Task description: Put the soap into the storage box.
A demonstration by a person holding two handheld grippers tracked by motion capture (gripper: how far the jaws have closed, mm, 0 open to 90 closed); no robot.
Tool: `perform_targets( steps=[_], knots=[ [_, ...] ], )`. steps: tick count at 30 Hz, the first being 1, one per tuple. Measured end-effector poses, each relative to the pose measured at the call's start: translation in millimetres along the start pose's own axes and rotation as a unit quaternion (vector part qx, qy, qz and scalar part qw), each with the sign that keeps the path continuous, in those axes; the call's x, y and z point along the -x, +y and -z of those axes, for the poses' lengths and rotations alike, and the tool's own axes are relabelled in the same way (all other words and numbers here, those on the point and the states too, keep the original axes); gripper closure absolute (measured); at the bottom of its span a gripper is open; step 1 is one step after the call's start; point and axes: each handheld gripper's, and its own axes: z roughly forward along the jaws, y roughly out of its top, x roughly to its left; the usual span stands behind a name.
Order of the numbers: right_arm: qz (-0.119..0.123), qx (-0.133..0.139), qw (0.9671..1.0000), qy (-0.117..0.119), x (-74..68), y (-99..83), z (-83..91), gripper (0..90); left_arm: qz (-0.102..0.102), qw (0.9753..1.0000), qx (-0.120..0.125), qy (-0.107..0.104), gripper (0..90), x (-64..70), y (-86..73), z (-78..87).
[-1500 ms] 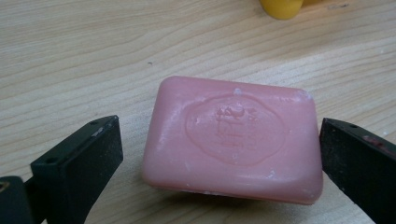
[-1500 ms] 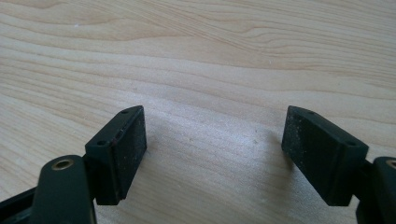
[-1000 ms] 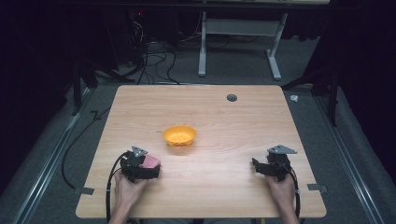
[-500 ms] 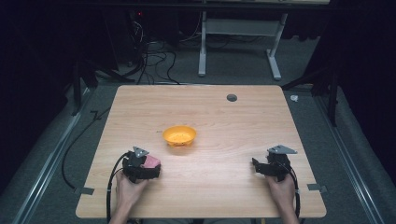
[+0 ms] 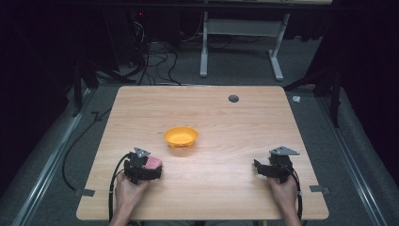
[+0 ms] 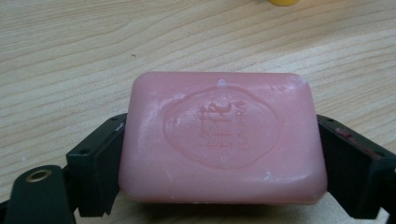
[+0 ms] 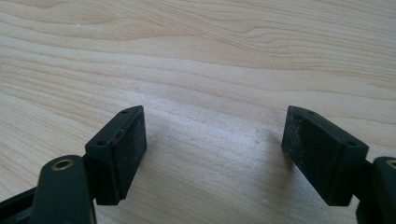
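Left claw [image 5: 153, 165] pinches a pink soap bar [image 6: 223, 137] across its short ends, low over the wooden worktop [image 5: 235, 127] at its near left. Orange bowl [image 5: 180, 136] sits just beyond it, near centre. Right claw [image 7: 215, 154] stands spread, nothing between its jaws, near right

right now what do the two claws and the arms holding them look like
Both the left claw and right claw are black, each topped by a grey three-cornered plate and trailing a black cable. Their jaws are flat black blocks with small screw holes and a brass-ringed hole at the base. The forearms are bare, with no sleeves.
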Motion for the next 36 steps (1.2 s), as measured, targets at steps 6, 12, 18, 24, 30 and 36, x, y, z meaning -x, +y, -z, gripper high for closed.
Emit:
perform_targets(
  steps=[6, 12, 18, 24, 30, 36],
  knots=[
    [0.0, 0.0, 1.0, 0.0, 0.0, 0.0, 0.0, 22.6, 0.005, 1.0, -0.003, 0.003, 13.4, 0.3, 0.7, 0.2],
    [0.0, 0.0, 1.0, 0.0, 0.0, 0.0, 0.0, 22.6, 0.02, 0.9998, 0.003, 0.008, 13.4, -3.9, 1.2, 5.1],
    [0.0, 0.0, 1.0, 0.0, 0.0, 0.0, 0.0, 22.6, 0.023, 0.9997, 0.002, 0.006, 13.4, -5.9, 3.8, 11.1],
    [0.0, 0.0, 1.0, 0.0, 0.0, 0.0, 0.0, 22.6, 0.022, 0.9997, 0.013, -0.003, 13.4, -0.4, 14.8, 22.5],
    [0.0, 0.0, 1.0, 0.001, 0.0, -0.1, 0.1, 22.6, 0.018, 0.9994, 0.027, -0.013, 13.4, 8.1, 29.3, 39.1],
    [0.0, 0.0, 1.0, 0.001, 0.0, -0.1, 0.1, 22.5, 0.017, 0.9988, 0.037, -0.029, 13.4, 16.4, 45.2, 51.8]
  ],
)
